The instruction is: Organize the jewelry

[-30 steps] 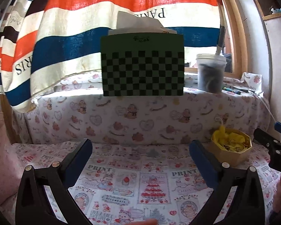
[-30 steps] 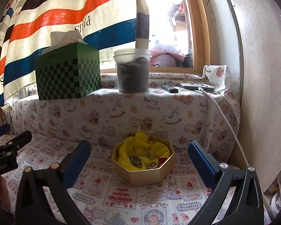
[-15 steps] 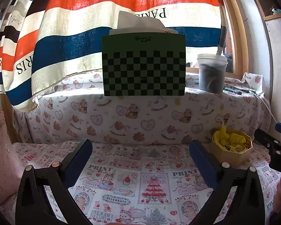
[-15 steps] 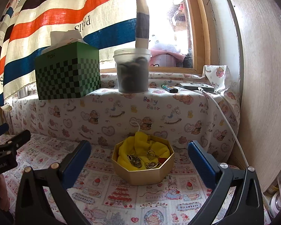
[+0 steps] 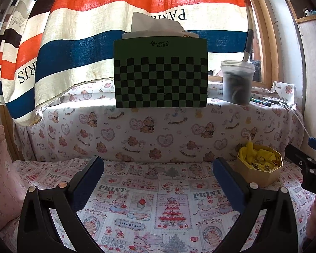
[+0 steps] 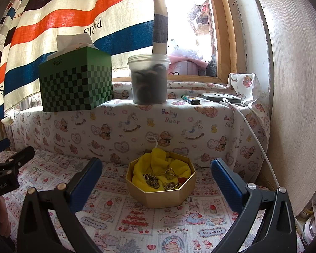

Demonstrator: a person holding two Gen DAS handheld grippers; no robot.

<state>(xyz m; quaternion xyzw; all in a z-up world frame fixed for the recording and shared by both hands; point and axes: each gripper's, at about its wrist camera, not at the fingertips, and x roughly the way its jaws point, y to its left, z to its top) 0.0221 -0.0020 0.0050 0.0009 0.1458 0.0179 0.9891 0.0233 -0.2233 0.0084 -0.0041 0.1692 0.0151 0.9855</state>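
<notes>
Jewelry (image 6: 160, 179) tangled in 1 gold box (image 6: 161, 198); I can't count pieces. 2 hand-held grippers, left (image 5: 158, 170) and right (image 6: 157, 171), gape wide, empty.

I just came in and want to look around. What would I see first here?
You would first see the big striped cloth in orange, blue and cream hanging at the back. In front of it, the green checkered tissue box stands on the cloth-covered ledge. Down on the printed bed cover, the gold octagonal box with yellow cloth and shiny jewelry sits ahead of the open right tool.
</notes>
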